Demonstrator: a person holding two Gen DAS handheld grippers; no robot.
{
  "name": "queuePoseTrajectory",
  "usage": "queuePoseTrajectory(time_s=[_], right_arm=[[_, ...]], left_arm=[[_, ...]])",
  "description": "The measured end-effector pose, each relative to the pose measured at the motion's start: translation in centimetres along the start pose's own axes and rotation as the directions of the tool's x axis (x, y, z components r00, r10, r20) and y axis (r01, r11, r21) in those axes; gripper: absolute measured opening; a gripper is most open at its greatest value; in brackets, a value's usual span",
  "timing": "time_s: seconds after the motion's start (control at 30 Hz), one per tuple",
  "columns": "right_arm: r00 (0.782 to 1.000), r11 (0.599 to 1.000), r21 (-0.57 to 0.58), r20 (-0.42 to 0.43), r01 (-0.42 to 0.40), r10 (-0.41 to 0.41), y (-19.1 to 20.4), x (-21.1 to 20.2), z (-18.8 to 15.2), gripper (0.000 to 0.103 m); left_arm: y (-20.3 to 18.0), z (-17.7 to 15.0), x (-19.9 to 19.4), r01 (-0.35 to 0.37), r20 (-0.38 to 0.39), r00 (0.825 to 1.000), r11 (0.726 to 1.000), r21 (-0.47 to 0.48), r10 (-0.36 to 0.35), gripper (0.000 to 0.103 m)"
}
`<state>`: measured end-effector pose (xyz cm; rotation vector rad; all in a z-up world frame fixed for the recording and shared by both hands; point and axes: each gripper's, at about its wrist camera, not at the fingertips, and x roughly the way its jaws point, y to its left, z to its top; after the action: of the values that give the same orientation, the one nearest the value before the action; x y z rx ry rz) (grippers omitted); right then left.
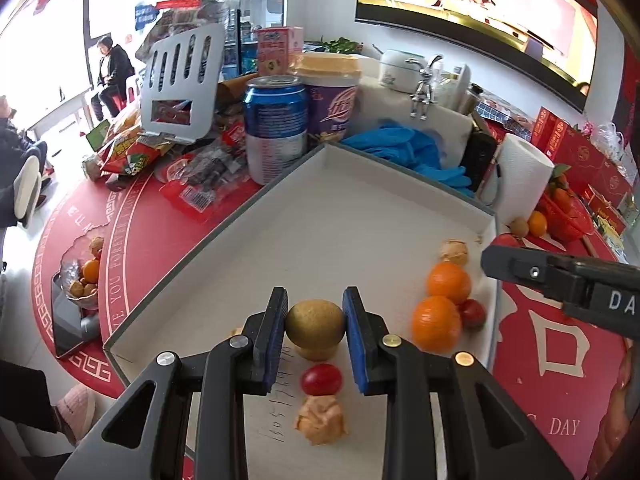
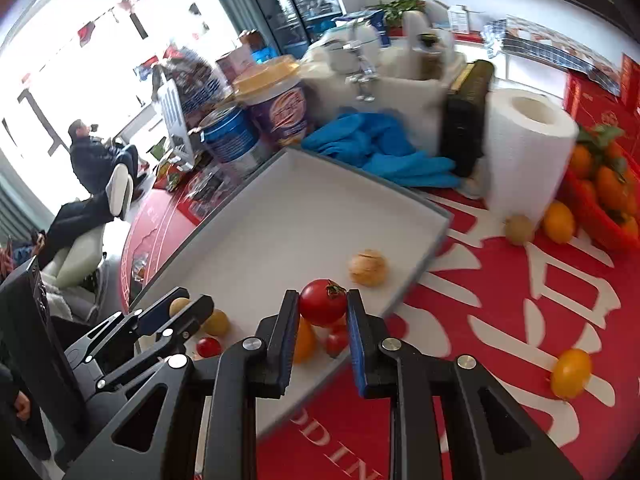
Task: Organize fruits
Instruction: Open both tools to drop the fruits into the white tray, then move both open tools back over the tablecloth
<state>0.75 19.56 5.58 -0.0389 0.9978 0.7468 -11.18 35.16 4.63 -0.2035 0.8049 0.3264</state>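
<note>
My left claw [image 1: 315, 322] pinches a longan [image 1: 315, 322] above the tray [image 1: 280, 216], directly over its twin. My right claw [image 2: 323, 304] grips a cherry tomato [image 2: 323, 302] above the tray's near-right tomatoes.

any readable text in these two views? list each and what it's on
"DAY" on the red tablecloth, near edge, left wrist view.
"YOU FOREVER" along the tablecloth's ring border, partly cut off.
"DA" on the right claw, rest out of frame.
Handwritten digits on the white tray floor under the left claw: not legible.
Blue can, purple cup, pink box, snack packets: print too small or blurred.
</note>
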Motion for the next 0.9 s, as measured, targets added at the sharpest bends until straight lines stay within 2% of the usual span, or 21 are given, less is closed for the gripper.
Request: queuePoseTrajectory(time_s=[0.4,0.47,0.57,0.6,0.63,0.67,0.73,0.8,0.9], right_arm=[[0.998,0.999,-0.029,-0.062,-0.027,0.025,2.5,3.0,0.9,0.025],[0.997,0.999,-0.034,-0.068,-0.033,0.03,2.7,3.1,0.9,0.025],[0.997,0.999,-0.033,-0.072,-0.027,0.025,2.7,3.3,1.1,0.025],[0.997,0.999,-0.031,-0.074,-0.026,0.024,2.7,3.3,1.1,0.025],[0.997,0.999,-0.028,-0.075,-0.026,0.024,2.6,3.3,1.1,0.03],[0.997,0.999,-0.024,-0.077,-0.026,0.024,2.6,3.3,1.2,0.059],[0.998,1.0,-0.015,-0.063,-0.022,0.021,2.4,3.2,1.3,0.103],[1.0,1.0,-0.014,-0.009,-0.003,0.003,2.2,2.1,1.2,0.103],[0.999,0.999,-0.025,0.007,0.035,-0.035,1.8,1.1,1.4,0.103]], left_arm=[[0.8,-0.5,0.9,-0.009,-0.022,1.0,1.0,-0.014,0.009,0.033],[0.8,-0.5,0.8,-0.003,-0.025,1.0,1.0,-0.015,0.003,0.051],[0.8,-0.5,0.5,-0.009,-0.008,1.0,1.0,-0.019,0.008,0.07],[0.8,-0.5,0.5,-0.011,-0.005,1.0,1.0,-0.018,0.011,0.074],[0.8,-0.5,0.3,-0.013,0.001,1.0,1.0,-0.02,0.013,0.079],[0.8,-0.5,0.2,-0.012,0.004,1.0,1.0,-0.023,0.012,0.08],[0.9,-0.4,0.1,-0.009,0.004,1.0,1.0,-0.027,0.009,0.081],[0.9,-0.4,0.0,-0.011,0.001,1.0,0.999,-0.03,0.011,0.081],[0.6,-0.2,-0.4,0.001,-0.003,1.0,1.0,-0.025,-0.001,0.081]])
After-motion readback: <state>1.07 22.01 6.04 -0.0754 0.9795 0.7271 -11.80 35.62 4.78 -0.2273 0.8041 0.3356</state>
